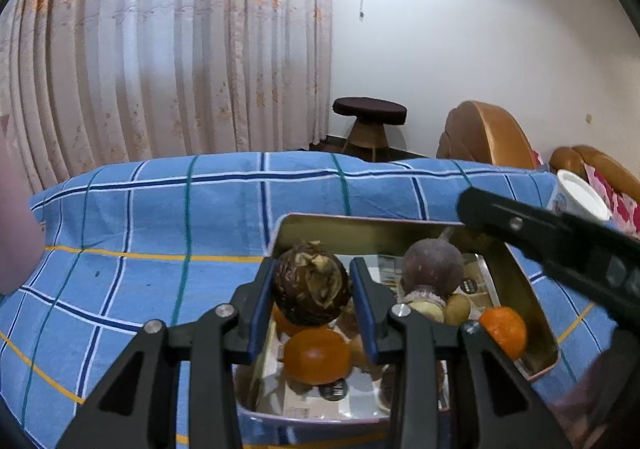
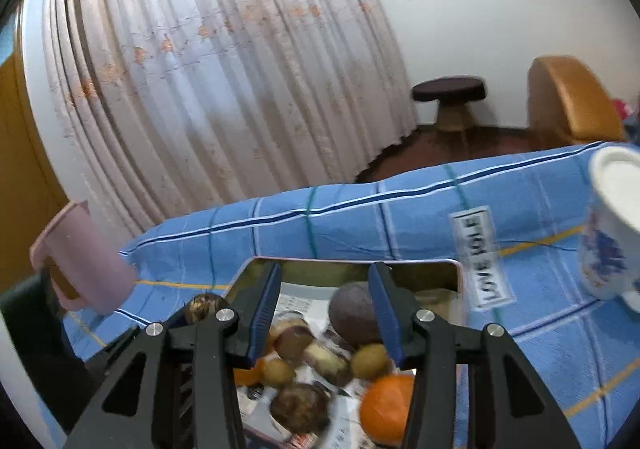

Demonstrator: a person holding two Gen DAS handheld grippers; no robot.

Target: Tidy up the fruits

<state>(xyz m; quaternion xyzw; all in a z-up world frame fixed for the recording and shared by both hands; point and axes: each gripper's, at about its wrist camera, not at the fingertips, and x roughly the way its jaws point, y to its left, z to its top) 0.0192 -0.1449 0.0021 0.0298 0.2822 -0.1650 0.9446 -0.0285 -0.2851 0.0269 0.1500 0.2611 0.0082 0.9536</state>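
Bedsheet (image 1: 160, 217): blue, checked in white, navy, teal, yellow. Curtain (image 1: 180, 49): pale, orange floral. Tin (image 1: 360, 225): gold interior. Oranges (image 1: 505, 331): orange. Mug (image 2: 608, 241): white, blue print. Gripper pads (image 1: 259, 313): blue.

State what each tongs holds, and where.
Left tongs clamp the dark brown scaly fruit across its sides, above the tin. Right tongs hold nothing.

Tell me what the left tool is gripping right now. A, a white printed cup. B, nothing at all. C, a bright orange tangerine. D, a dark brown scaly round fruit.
D: in the left wrist view, the left tool has its blue-padded fingers closed on both sides of the dark brown scaly round fruit, held above the gold metal tin.
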